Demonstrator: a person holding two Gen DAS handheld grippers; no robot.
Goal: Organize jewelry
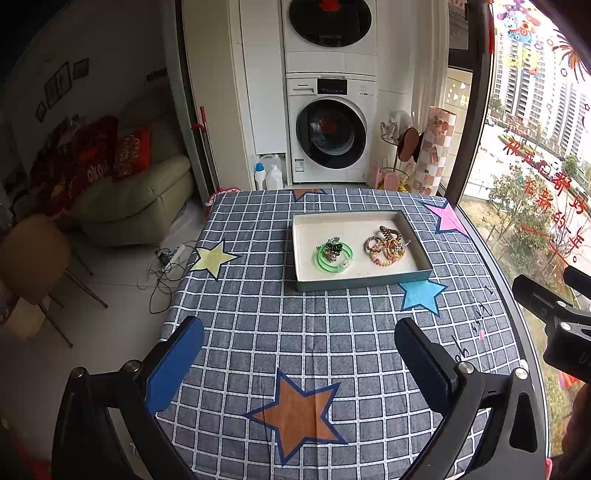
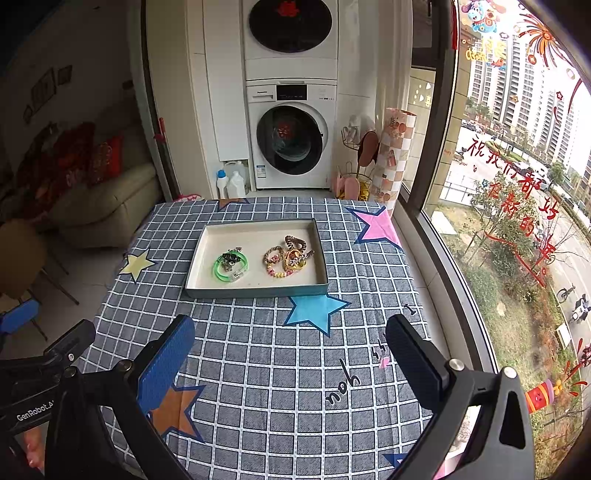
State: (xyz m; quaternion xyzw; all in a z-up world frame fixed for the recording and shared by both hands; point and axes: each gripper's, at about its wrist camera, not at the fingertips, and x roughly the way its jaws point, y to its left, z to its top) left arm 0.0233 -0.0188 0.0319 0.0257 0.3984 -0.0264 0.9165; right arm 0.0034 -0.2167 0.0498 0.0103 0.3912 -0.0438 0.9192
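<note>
While both your grippers hover with fingers apart and empty, the tray (image 1: pixel 364 284) lies ahead across the worktop (image 1: pixel 258 332). From the left gripper (image 1: pixel 299 354) the jewelry sits ahead-right; from the right gripper (image 2: pixel 290 350), ahead-left, neither clearly nearer.

A tray (image 1: pixel 364 282) sits on the desk (image 1: pixel 280 332) toward its far side, with two clusters of jewelry inside: bangles (image 1: pixel 334 256) on the left, bracelets (image 1: pixel 386 245) on the right, apart from each other. Behind the desk stands a washing machine (image 1: pixel 330 129) with another machine (image 1: pixel 328 27) stacked on it; a sofa (image 1: pixel 136 199) lies to the left, a window (image 1: pixel 535 147) to the right.
</note>
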